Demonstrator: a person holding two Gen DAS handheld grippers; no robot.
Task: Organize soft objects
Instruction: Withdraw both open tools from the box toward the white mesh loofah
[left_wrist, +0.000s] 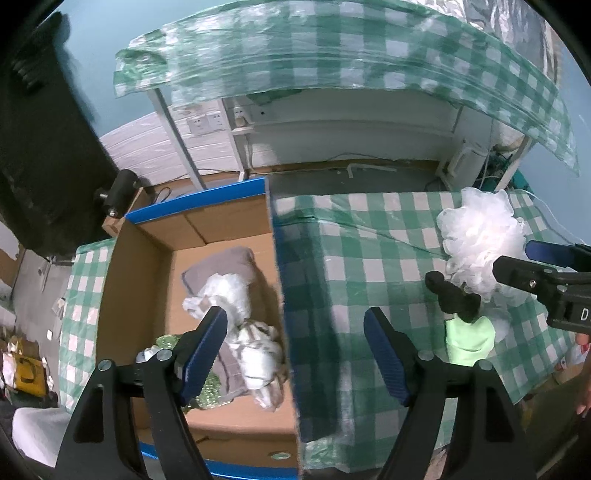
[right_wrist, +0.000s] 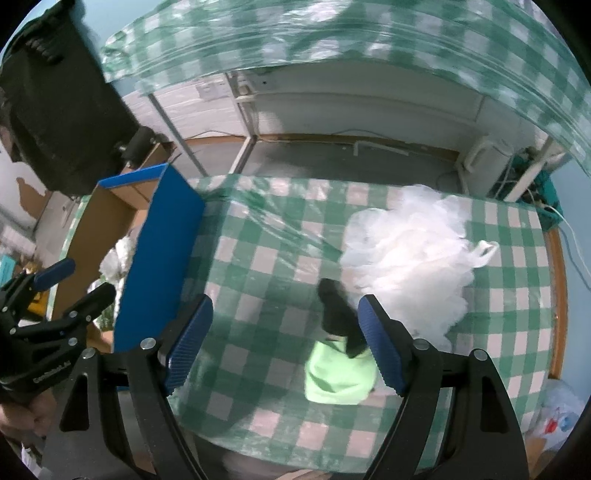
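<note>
A cardboard box (left_wrist: 140, 266) with blue edges holds a grey cloth (left_wrist: 225, 266), crumpled white pieces (left_wrist: 255, 350) and something green glittery (left_wrist: 210, 391). My left gripper (left_wrist: 295, 350) is open and empty above the box's right wall. On the checked table lie a white mesh bath puff (right_wrist: 410, 251), a light green cloth (right_wrist: 338, 373) and a black soft piece (right_wrist: 338, 314) on it. My right gripper (right_wrist: 284, 343) is open and empty, low over the table, with the green cloth and black piece by its right finger. The box (right_wrist: 162, 258) is at its left.
The green-checked table (left_wrist: 369, 258) has a second checked table (left_wrist: 332, 55) behind it, with floor between. A black object (left_wrist: 44, 147) stands at the far left. Cables and a white appliance (left_wrist: 465, 158) sit on the floor at the back right.
</note>
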